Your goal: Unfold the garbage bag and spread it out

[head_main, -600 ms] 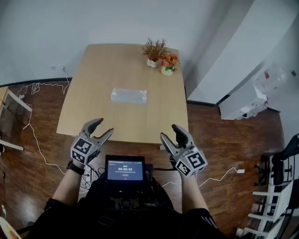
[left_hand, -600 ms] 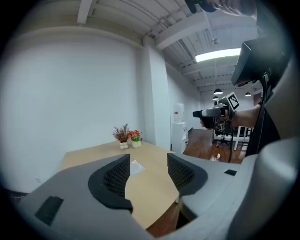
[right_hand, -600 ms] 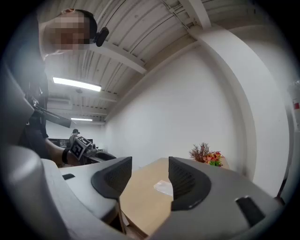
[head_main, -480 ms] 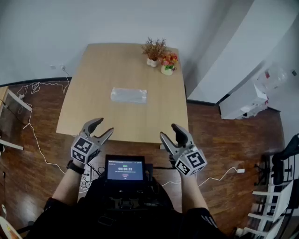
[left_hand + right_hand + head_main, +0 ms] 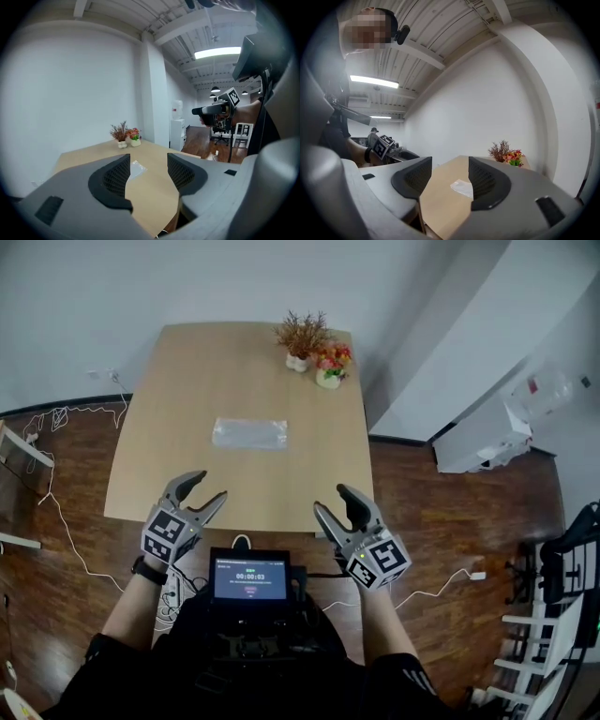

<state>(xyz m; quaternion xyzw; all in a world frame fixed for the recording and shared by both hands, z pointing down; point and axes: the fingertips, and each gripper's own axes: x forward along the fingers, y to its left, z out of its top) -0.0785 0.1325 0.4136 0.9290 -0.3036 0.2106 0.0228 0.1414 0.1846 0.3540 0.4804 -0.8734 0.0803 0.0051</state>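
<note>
A folded, clear garbage bag (image 5: 249, 433) lies flat near the middle of the light wooden table (image 5: 187, 371). It shows small between the jaws in the left gripper view (image 5: 136, 168) and in the right gripper view (image 5: 462, 188). My left gripper (image 5: 202, 490) hovers at the table's near edge, left of centre, open and empty. My right gripper (image 5: 335, 504) is level with it at the near right, open and empty too. Both stand well short of the bag.
Two small pots of dried and coloured flowers (image 5: 314, 351) stand at the table's far right. A screen device (image 5: 249, 579) hangs at my chest. White cables (image 5: 66, 512) trail over the wooden floor on the left. White units (image 5: 483, 442) and a black rack (image 5: 567, 568) are on the right.
The view has shifted a little, so the table and bag sit slightly higher and further left. Both grippers have edged forward towards the table's near edge, still open.
</note>
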